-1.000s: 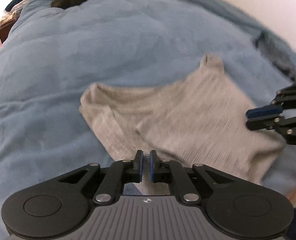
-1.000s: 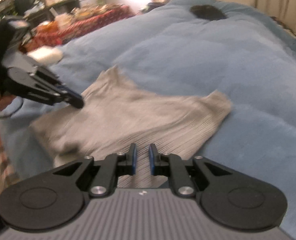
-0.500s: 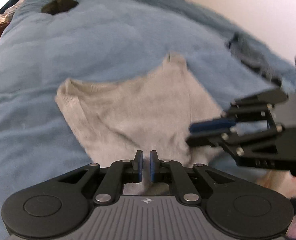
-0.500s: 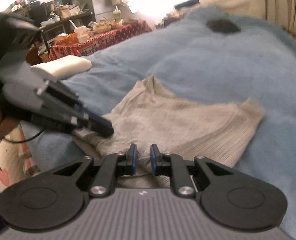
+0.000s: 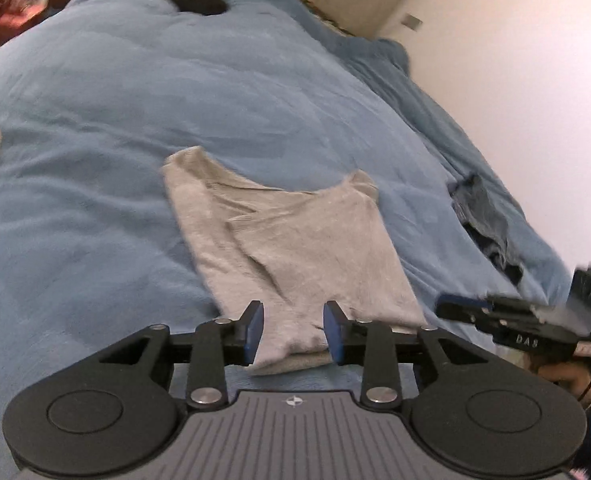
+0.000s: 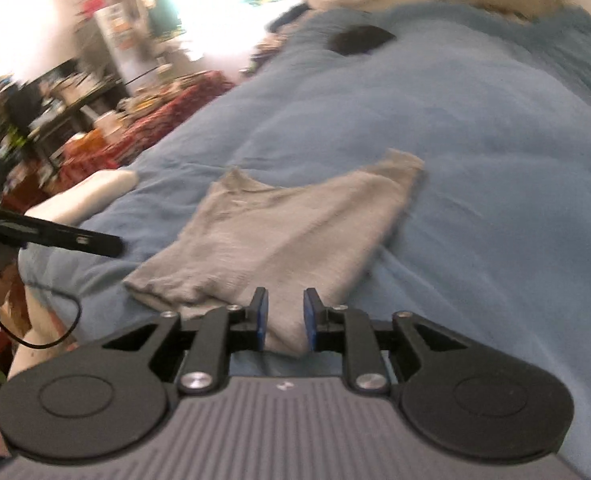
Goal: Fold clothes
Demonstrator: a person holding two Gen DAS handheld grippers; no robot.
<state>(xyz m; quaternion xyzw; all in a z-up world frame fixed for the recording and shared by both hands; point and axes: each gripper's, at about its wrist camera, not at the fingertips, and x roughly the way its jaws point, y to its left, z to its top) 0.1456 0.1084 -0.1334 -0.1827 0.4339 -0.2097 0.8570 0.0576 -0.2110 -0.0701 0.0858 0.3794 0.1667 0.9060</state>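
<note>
Both my tongs are opening up now after being nearly closed a moment ago. The left tongs (image 5: 293, 330) are hovering spread over the near hem of the grey shirt (image 5: 295, 248), which is lying half-folded on the blue bed (image 5: 95, 160). The right tongs (image 6: 285, 316) are parted too, holding nothing. I'm worrying about pinching the fuzzy blanket along with the hem, or grabbing one layer and undoing the fold.

left gripper (image 5: 293, 330) jaws apart, right gripper (image 6: 286, 319) jaws apart
</note>
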